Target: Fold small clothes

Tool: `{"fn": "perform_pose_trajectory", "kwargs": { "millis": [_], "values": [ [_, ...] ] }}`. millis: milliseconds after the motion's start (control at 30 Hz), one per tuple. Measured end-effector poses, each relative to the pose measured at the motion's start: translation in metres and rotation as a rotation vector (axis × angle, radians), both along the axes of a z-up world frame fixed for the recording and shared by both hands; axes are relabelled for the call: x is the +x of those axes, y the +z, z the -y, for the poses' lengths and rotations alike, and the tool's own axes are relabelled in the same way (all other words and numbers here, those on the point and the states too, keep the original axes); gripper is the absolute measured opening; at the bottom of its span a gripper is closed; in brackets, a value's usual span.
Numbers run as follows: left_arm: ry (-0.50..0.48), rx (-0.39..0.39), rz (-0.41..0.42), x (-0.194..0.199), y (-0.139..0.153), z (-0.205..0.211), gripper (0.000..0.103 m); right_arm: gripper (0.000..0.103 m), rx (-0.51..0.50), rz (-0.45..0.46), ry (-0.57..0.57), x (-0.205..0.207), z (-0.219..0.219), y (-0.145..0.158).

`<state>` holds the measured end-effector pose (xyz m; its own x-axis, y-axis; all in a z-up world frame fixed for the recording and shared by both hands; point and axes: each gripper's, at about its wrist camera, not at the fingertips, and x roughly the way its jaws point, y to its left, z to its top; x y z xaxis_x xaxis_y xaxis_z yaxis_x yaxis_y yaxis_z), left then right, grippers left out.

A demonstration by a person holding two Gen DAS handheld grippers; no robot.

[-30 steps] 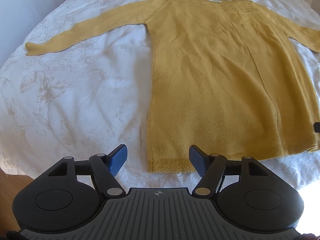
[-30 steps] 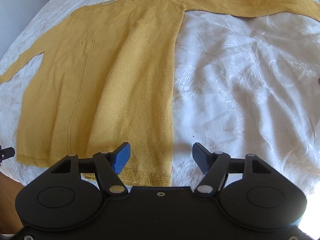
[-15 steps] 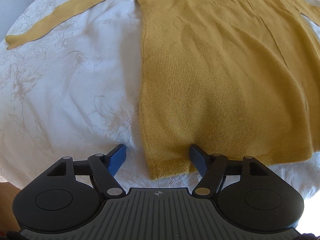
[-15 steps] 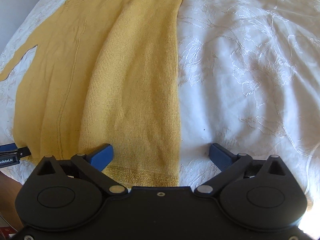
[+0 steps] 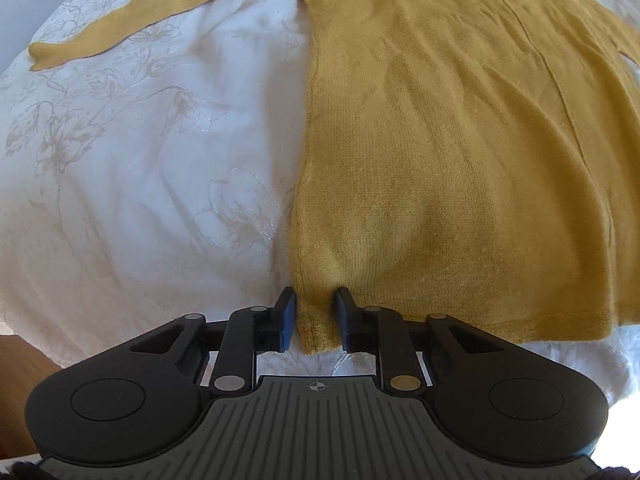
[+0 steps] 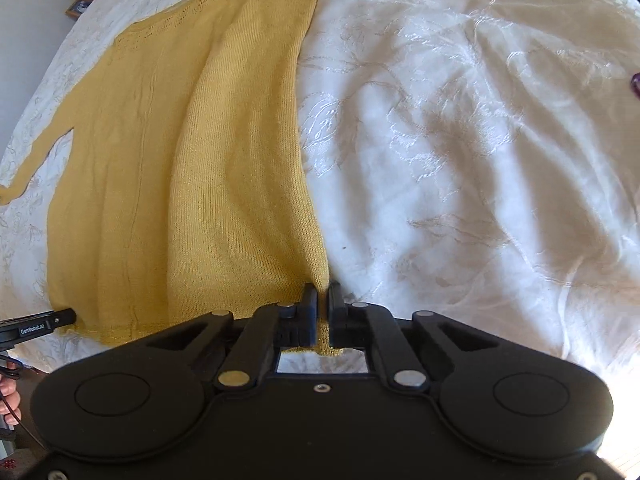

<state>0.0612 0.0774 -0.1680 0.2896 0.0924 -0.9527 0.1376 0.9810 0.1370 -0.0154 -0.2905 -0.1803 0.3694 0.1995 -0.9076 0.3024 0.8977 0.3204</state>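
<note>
A mustard-yellow knit sweater (image 5: 440, 140) lies flat on a white bedspread, neckline far from me, sleeves spread out to the sides. My left gripper (image 5: 316, 316) is shut on the sweater's bottom-left hem corner, with fabric bunched between the blue pads. In the right wrist view the same sweater (image 6: 192, 168) fills the left half. My right gripper (image 6: 323, 312) is shut on its bottom-right hem corner. The left gripper's tip (image 6: 60, 318) shows at the far left edge of that view.
The white embroidered bedspread (image 6: 460, 140) extends to the right of the sweater and to its left (image 5: 140, 168). The left sleeve (image 5: 132, 20) stretches toward the bed's far left. A wooden floor edge (image 5: 16, 356) shows below the bed. A small dark object (image 6: 635, 82) lies at the right.
Both grippers moved down to the hem and closed, each pinching a bottom corner of the sweater. They were open half a second ago.
</note>
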Motion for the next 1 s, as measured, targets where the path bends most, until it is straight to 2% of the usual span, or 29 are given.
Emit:
{"fn": "perform_pose_trajectory", "kwargs": {
  "millis": [33, 133, 200, 300, 333, 400, 433, 500, 633, 767, 800, 833, 867, 900, 933, 1000],
  "values": [
    [0.017, 0.000, -0.002, -0.001, 0.000, -0.003, 0.014, 0.009, -0.018, -0.001, -0.011, -0.002, 0.005, 0.003],
    [0.062, 0.035, 0.000, -0.003, 0.003, -0.015, 0.012, 0.008, -0.074, -0.022, -0.050, -0.006, 0.022, 0.001],
    [0.079, 0.076, -0.022, -0.001, 0.003, -0.022, 0.005, 0.006, -0.093, -0.047, -0.053, -0.008, 0.025, -0.007],
    [0.113, 0.089, -0.054, 0.000, 0.002, -0.036, 0.005, 0.007, -0.096, -0.072, -0.020, 0.002, 0.024, -0.011],
    [0.117, 0.071, -0.058, 0.000, 0.005, -0.040, 0.005, 0.016, -0.107, -0.072, -0.008, 0.004, 0.022, -0.010],
    [0.111, 0.025, -0.038, 0.004, 0.015, -0.045, 0.006, 0.027, -0.142, -0.031, -0.004, 0.025, 0.011, -0.002],
    [0.096, 0.018, -0.020, 0.007, 0.022, -0.045, 0.006, 0.044, -0.153, -0.003, -0.005, 0.029, 0.011, 0.003],
    [0.051, 0.020, 0.017, 0.013, 0.033, -0.037, 0.006, 0.061, -0.147, 0.062, -0.011, 0.045, 0.011, 0.010],
    [-0.058, 0.008, 0.072, 0.034, 0.045, -0.004, 0.008, 0.060, -0.121, 0.107, 0.000, 0.088, 0.009, 0.009],
    [-0.119, -0.027, 0.104, 0.054, 0.048, 0.026, 0.011, 0.060, -0.135, 0.116, 0.004, 0.123, 0.007, 0.001],
    [-0.131, -0.033, 0.109, 0.059, 0.048, 0.031, 0.014, 0.060, -0.129, 0.109, -0.005, 0.128, 0.006, 0.001],
    [-0.146, -0.036, 0.117, 0.062, 0.042, 0.041, 0.024, 0.059, -0.121, 0.098, -0.015, 0.135, 0.006, -0.002],
    [-0.161, -0.033, 0.119, 0.063, 0.042, 0.048, 0.028, 0.055, -0.113, 0.079, -0.025, 0.140, 0.006, -0.005],
    [-0.177, -0.024, 0.116, 0.064, 0.042, 0.054, 0.030, 0.027, -0.103, 0.059, -0.028, 0.146, 0.007, -0.009],
    [-0.189, -0.017, 0.110, 0.070, 0.039, 0.060, 0.030, 0.008, -0.081, 0.031, -0.026, 0.150, 0.006, -0.013],
    [-0.206, -0.013, 0.095, 0.073, 0.038, 0.063, 0.030, 0.006, -0.092, 0.005, -0.019, 0.151, 0.007, -0.012]
  ]
}}
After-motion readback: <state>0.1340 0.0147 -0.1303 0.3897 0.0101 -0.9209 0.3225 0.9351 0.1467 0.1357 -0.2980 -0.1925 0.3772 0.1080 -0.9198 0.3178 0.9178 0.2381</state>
